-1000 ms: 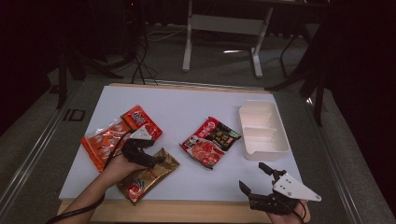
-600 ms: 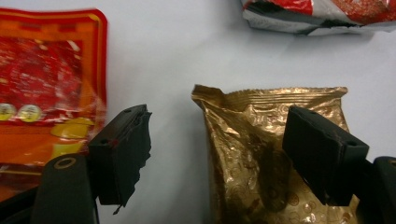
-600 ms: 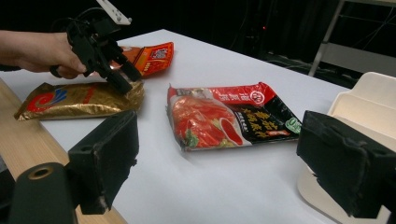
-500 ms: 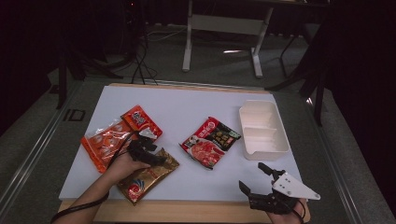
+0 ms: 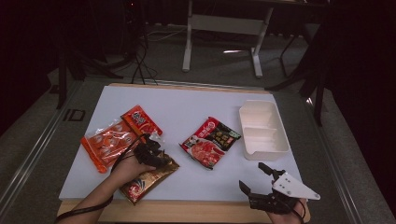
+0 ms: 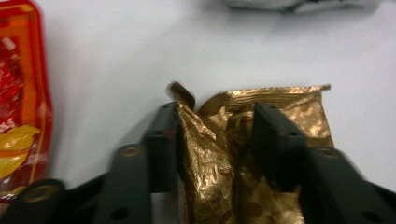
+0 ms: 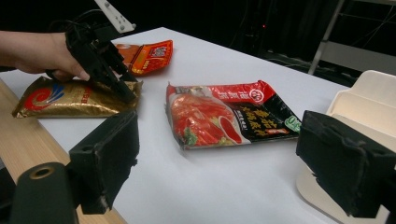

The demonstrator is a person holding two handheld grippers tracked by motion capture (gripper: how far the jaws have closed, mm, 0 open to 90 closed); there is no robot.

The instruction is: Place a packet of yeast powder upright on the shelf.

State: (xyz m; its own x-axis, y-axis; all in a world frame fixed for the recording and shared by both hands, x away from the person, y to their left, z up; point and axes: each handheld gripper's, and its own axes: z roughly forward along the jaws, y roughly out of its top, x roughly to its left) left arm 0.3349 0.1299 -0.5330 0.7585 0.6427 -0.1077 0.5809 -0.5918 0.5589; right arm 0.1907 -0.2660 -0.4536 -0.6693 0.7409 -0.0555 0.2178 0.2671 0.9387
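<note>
Gold packet (image 6: 219, 154) between left fingers (image 6: 163, 135)

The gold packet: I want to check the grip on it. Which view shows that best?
The left gripper view: the gold packet sits crumpled between the left claw, whose jaws have just been closing. The high view shows the packet partly under the hand; the right gripper view shows it side-on, farther off.
</note>
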